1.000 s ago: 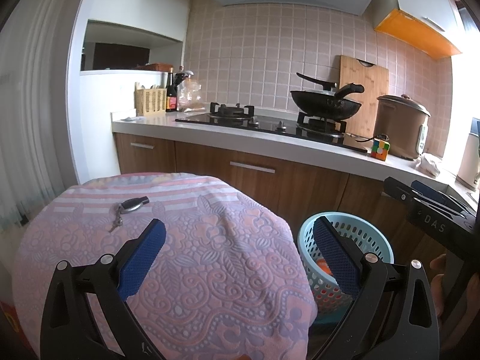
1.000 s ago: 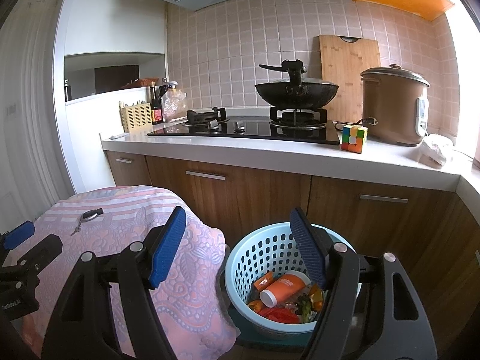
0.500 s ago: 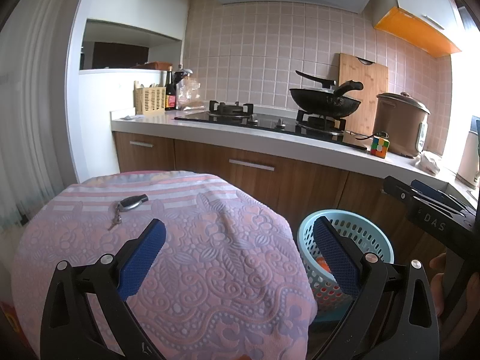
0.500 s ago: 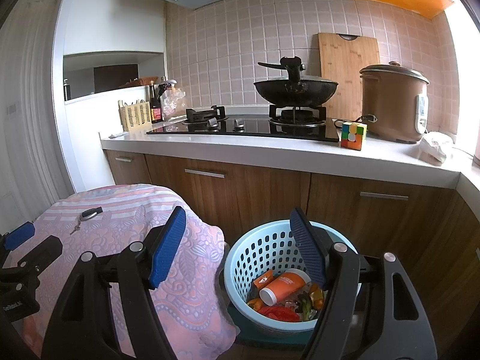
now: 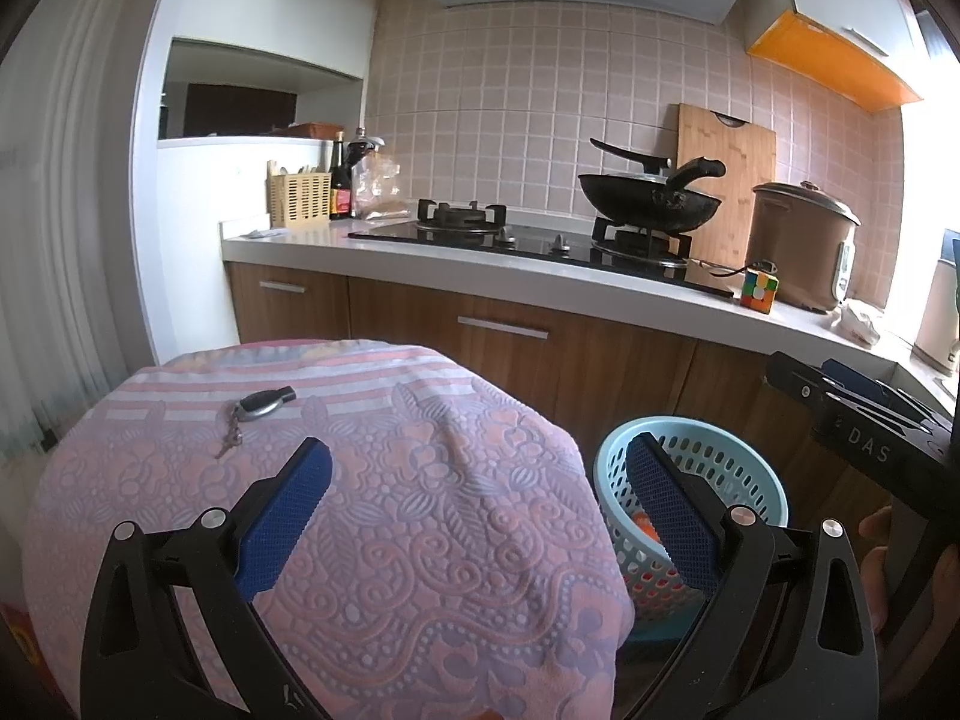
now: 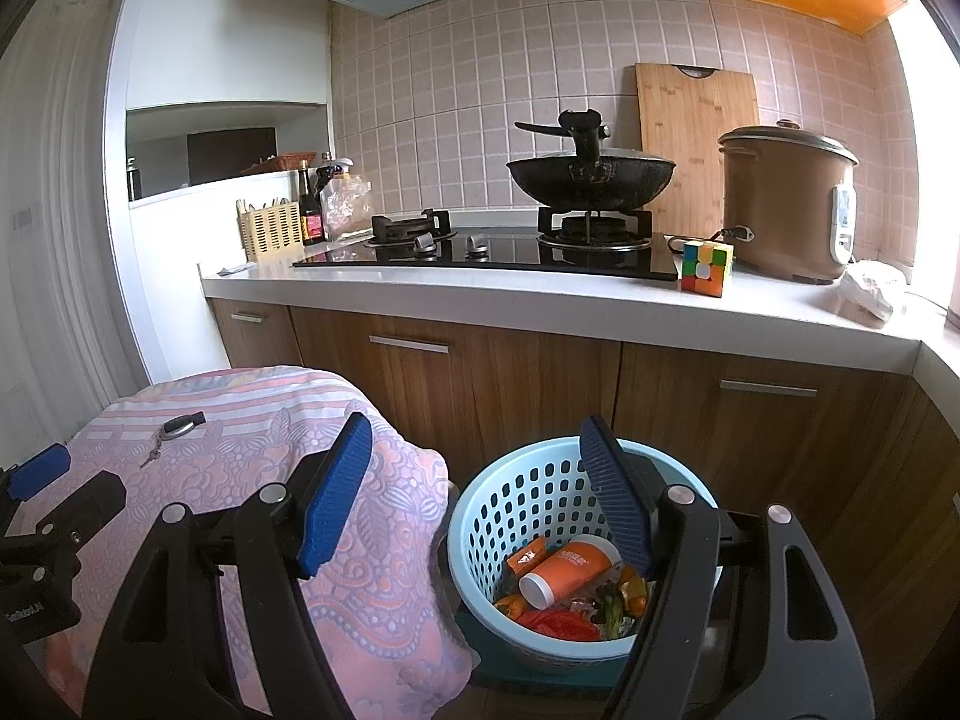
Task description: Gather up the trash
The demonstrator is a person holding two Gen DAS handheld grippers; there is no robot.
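Both tongs are spread wide with nothing between their blue pads: the left gripper [image 5: 477,498] hangs over the pink patterned cloth [image 5: 372,516] that covers a low table, and the right gripper [image 6: 477,492] hangs between that cloth's edge and the light blue basket [image 6: 528,498] on the floor. Seen from the left side, the right tool shows as a black frame at the far right, with a few of the person's fingers [image 5: 876,546] wrapped round its handle. On the cloth, toward its far end, lies a car key fob [image 5: 264,403] with a small key trailing from it. The basket stands just beside the draped table, in front of the wooden cabinet doors [image 6: 498,396], and the trash is inside it: an orange tube with a white cap [image 6: 567,567], an orange wrapper [image 6: 528,558] next to it, something red [image 6: 558,624] at the bottom and a few dark green scraps [image 6: 612,603]. Up on the white counter [image 6: 540,300] a black wok [image 6: 591,177] sits on the right burner of the gas hob [image 6: 486,255], a bamboo cutting board [image 6: 696,120] leans on the tiled wall behind it, and a brown rice cooker [image 6: 786,204] stands to the right with a colourful puzzle cube [image 6: 707,267] just in front of it. At the counter's far left are a slotted utensil holder [image 6: 273,229] and a dark sauce bottle [image 6: 311,213].
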